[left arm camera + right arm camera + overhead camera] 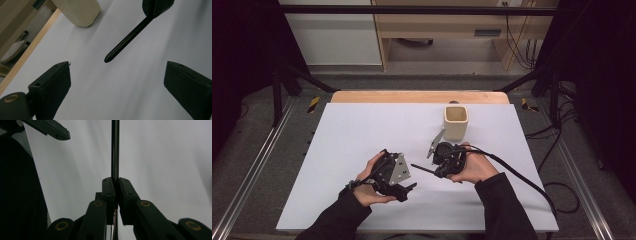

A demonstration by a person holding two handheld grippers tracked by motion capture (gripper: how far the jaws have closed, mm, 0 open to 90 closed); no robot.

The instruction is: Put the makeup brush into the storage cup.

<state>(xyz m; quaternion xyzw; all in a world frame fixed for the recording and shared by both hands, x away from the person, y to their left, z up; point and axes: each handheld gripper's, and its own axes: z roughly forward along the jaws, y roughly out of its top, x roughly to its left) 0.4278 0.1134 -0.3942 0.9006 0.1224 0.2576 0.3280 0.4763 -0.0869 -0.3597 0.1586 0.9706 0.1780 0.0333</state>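
Two grippers at centre frame: my right gripper [435,161] has its fingers clamped on a slim black pen [126,40], my left gripper [408,189] spread empty below it. Beige square cup [456,122] waits upper right; grip's near one end, so I reckon the pen may swivel.

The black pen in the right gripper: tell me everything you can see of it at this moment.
The black pen is slim, straight and smooth with a slight sheen, ending in a rounded tip; its material cannot be told. The right gripper is shut on one end, and the rest juts out free above the white table, roughly level, toward the left gripper, whose open jaws do not touch it. The beige cup stands apart behind it.
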